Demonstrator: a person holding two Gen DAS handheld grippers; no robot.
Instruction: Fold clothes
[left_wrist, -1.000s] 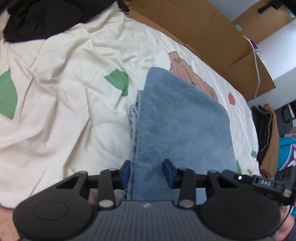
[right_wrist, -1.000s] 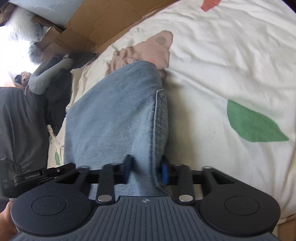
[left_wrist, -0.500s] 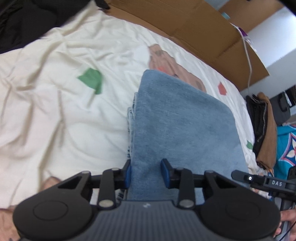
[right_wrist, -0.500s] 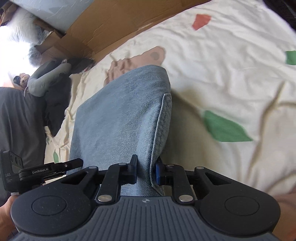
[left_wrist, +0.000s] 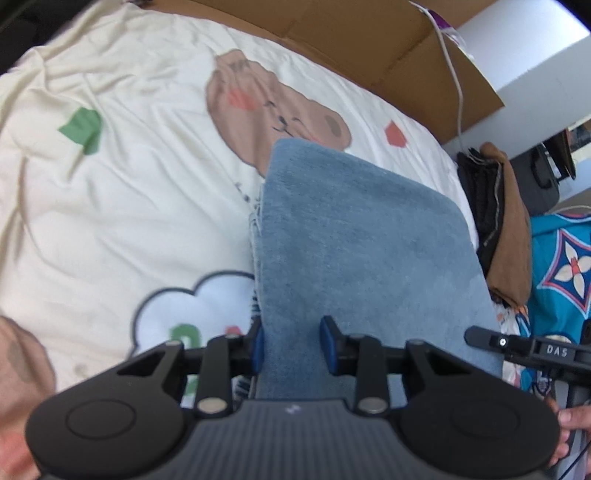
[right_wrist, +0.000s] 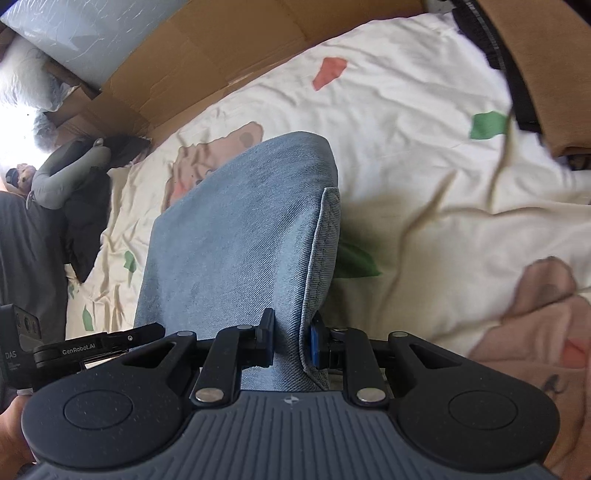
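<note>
Jeans (left_wrist: 354, 236) folded, raised above bedsheet (left_wrist: 147, 206); left tool (left_wrist: 291, 345) and right tool (right_wrist: 291, 341) both clamp near edge.

Both views bright, daylight. Right wrist: window area blown out to white, far left of the fingers (right_wrist: 266, 341). Folded jeans (right_wrist: 236, 236) drop a soft shadow on the bedsheet (right_wrist: 424, 177) right of the fingers. Left wrist: motion blur on the bedsheet (left_wrist: 110, 206) left of the fingers (left_wrist: 328, 343); denim weave soft. Heavy fisheye bending at edges, dark vignette corners. Gripper bodies sharp.
</note>
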